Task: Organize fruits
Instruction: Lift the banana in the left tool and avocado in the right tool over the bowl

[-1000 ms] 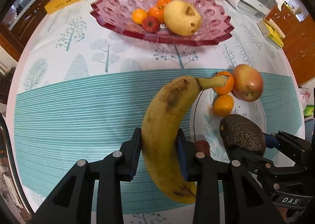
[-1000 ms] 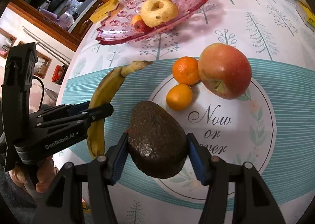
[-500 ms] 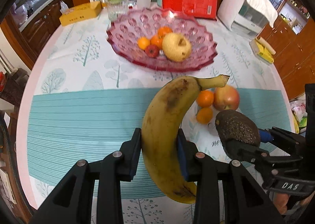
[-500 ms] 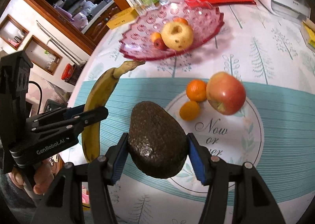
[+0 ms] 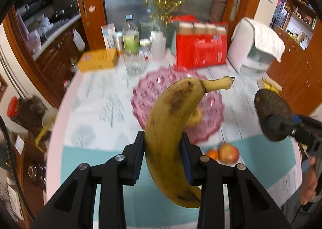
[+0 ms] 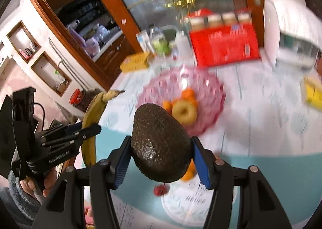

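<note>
The left tool is clamped on a spotted yellow banana. The right tool grips a dark, pebbly avocado. Both fruits hang above the counter, before the pink glass bowl.

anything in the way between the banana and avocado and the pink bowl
Nothing visible blocks either path. The banana and avocado are held above the table, and the pink bowl ahead is open-topped, though a pear and oranges fill its middle.
</note>
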